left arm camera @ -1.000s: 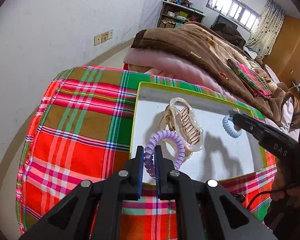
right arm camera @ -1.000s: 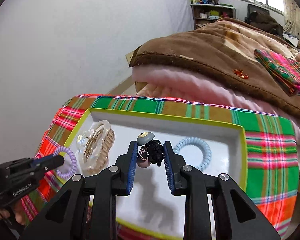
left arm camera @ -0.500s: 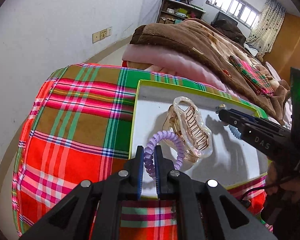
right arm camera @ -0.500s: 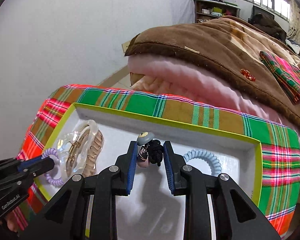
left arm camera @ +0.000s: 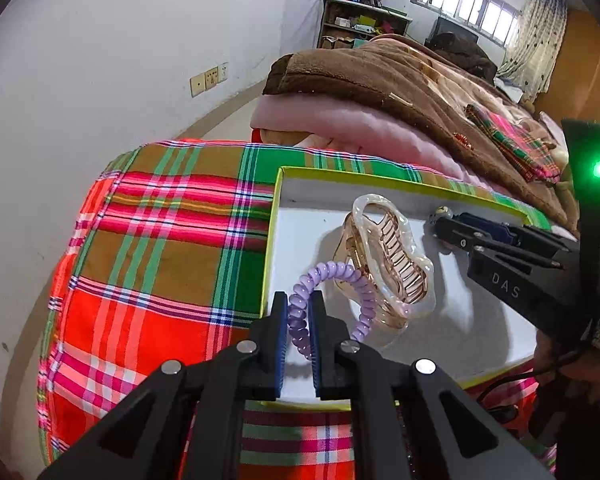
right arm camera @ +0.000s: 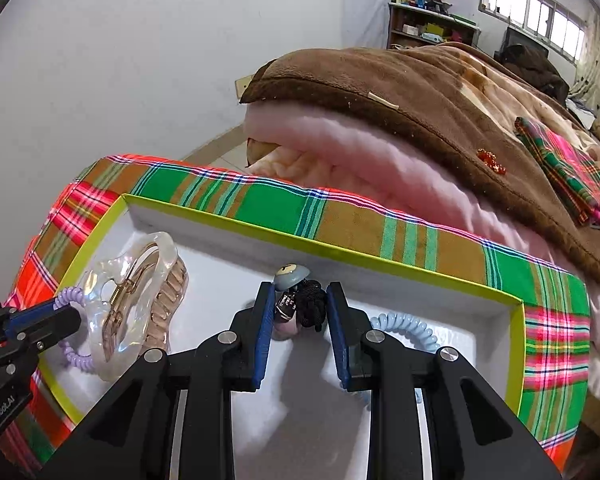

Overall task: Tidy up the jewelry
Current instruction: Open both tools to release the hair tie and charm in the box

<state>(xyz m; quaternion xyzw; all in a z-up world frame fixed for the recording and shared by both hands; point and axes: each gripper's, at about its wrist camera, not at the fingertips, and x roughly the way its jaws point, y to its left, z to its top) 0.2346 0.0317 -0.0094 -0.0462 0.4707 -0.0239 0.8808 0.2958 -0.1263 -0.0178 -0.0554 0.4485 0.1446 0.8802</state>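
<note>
Both grippers in white tray point(right arm camera: 496, 300) w/ lime rim, each clamped on 1 hair tie.
Tray: 1 clear claw clip point(left arm camera: 384, 256) at left, long axis near-far; left gripper point(left arm camera: 299, 322) pinches purple coil tie point(left arm camera: 332, 280); right gripper point(right arm camera: 298, 308) pinches black charm tie point(right arm camera: 310, 304); 1 blue coil tie point(right arm camera: 408, 330) right.

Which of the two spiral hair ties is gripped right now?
The purple spiral tie, pinched in the left gripper; the blue spiral tie lies loose in the tray.
</note>
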